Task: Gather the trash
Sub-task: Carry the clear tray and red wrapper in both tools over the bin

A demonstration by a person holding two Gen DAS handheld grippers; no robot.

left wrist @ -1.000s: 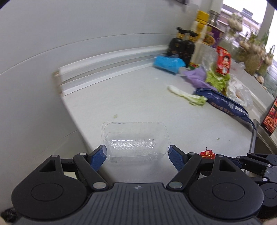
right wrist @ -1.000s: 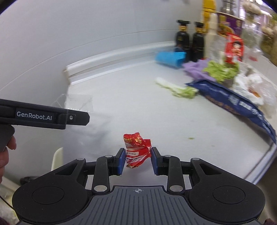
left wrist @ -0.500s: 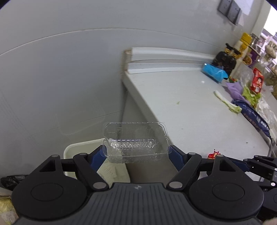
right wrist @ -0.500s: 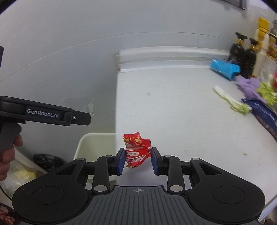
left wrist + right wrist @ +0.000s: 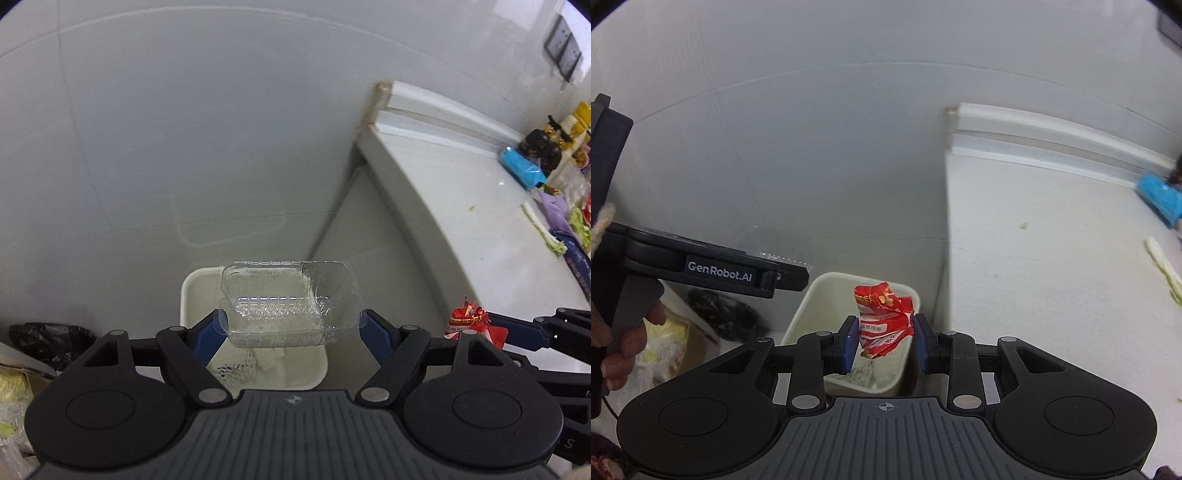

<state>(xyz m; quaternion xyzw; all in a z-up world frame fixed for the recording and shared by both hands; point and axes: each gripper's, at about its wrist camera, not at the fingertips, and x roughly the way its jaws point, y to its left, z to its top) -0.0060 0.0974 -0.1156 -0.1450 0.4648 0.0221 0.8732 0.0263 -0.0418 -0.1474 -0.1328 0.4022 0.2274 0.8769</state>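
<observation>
My left gripper (image 5: 290,328) is shut on a clear plastic tray (image 5: 288,302) and holds it above a white trash bin (image 5: 192,295) on the floor beside the counter. My right gripper (image 5: 885,341) is shut on a crumpled red wrapper (image 5: 884,319) and holds it over the same bin (image 5: 812,310). The wrapper also shows at the right of the left wrist view (image 5: 471,325). The left gripper's body shows at the left of the right wrist view (image 5: 701,269). White netting lies inside the bin (image 5: 240,363).
The grey counter (image 5: 480,229) runs off to the right with a blue bag (image 5: 522,171), dark bottles (image 5: 541,142), greens and a vegetable stalk (image 5: 1163,266). A black bag (image 5: 51,341) and a box lie on the floor left of the bin. A grey wall stands behind.
Both grippers have swung left off the counter with their loads and now hang over the white bin, which has come into full view.
</observation>
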